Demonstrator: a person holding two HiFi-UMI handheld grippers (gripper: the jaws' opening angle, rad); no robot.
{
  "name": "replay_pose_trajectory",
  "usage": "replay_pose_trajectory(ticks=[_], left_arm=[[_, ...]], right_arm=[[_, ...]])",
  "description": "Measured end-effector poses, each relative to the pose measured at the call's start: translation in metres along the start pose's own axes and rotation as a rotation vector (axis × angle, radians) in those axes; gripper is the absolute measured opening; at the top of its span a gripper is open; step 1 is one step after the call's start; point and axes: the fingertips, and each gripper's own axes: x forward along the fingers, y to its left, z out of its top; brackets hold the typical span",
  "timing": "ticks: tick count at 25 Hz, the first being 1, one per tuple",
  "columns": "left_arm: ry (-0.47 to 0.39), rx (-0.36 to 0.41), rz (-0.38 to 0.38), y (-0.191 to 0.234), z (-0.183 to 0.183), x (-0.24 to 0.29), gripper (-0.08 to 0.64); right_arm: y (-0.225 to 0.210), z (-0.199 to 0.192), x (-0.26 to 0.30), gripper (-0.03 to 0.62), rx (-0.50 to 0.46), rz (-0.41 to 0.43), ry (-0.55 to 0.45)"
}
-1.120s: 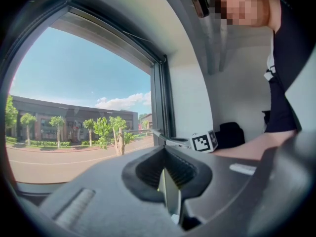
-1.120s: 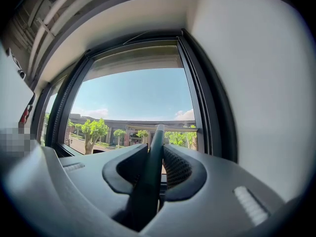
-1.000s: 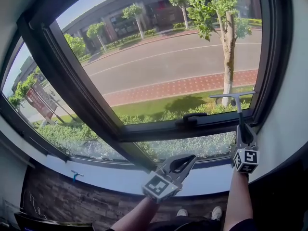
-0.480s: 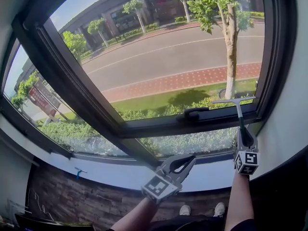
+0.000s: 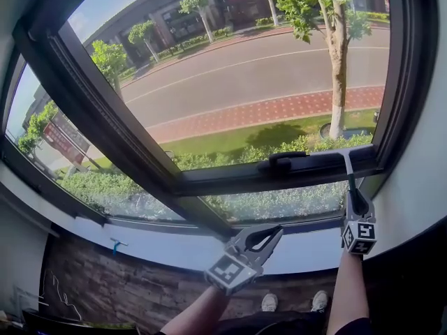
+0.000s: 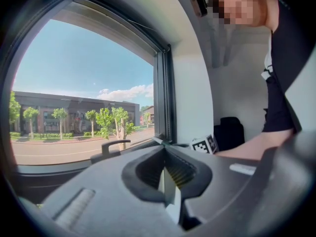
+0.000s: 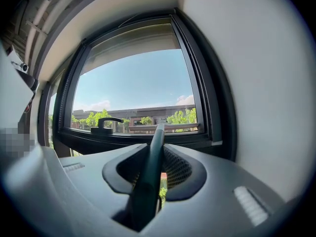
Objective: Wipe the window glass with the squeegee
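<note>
In the head view the squeegee (image 5: 346, 169) stands upright at the lower right of the window glass (image 5: 244, 68). Its blade lies level on the bottom frame rail, just right of the black window handle (image 5: 283, 161). My right gripper (image 5: 351, 195) is shut on the squeegee's handle from below. The right gripper view shows the dark squeegee handle (image 7: 150, 172) clamped between the jaws, with the blade (image 7: 165, 127) across the bottom of the glass (image 7: 133, 88). My left gripper (image 5: 274, 230) hangs lower, in front of the sill, shut and holding nothing (image 6: 168, 181).
A thick dark mullion (image 5: 105, 124) runs diagonally left of the pane. Under the rail is a lower pane (image 5: 279, 204), then a white sill (image 5: 160, 246). A white wall (image 5: 419, 187) closes the right side. A small blue object (image 5: 117, 244) sticks out below the sill.
The squeegee blade has slid down the glass, from a little above the bottom rail onto the rail. The right gripper dropped slightly with it. The left gripper stayed put.
</note>
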Motion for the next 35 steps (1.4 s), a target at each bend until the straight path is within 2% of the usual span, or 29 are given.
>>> replay_pose_trajectory(ticks=[11, 19, 23, 27, 31, 35], left_arm=[[0.009, -0.004, 0.010, 0.004, -0.006, -0.004, 0.002], [-0.039, -0.012, 0.006, 0.008, 0.007, -0.005, 0.002], [-0.095, -0.008, -0.008, 0.016, 0.025, -0.007, 0.002], [-0.149, 0.003, -0.039, 0.018, 0.038, -0.011, 0.002], [-0.195, 0.020, -0.079, 0.016, 0.055, -0.019, 0.002], [-0.231, 0.038, -0.107, 0.016, 0.068, -0.032, 0.002]], right_arm=[[0.000, -0.009, 0.002, 0.098, 0.038, 0.006, 0.014], [0.004, 0.019, -0.014, 0.098, 0.026, 0.003, -0.029], [0.011, 0.058, -0.022, 0.098, -0.008, 0.000, -0.077], [0.028, 0.114, -0.030, 0.098, -0.051, 0.003, -0.174], [0.058, 0.179, -0.042, 0.098, -0.087, 0.022, -0.295], [0.096, 0.227, -0.054, 0.098, -0.116, 0.051, -0.381]])
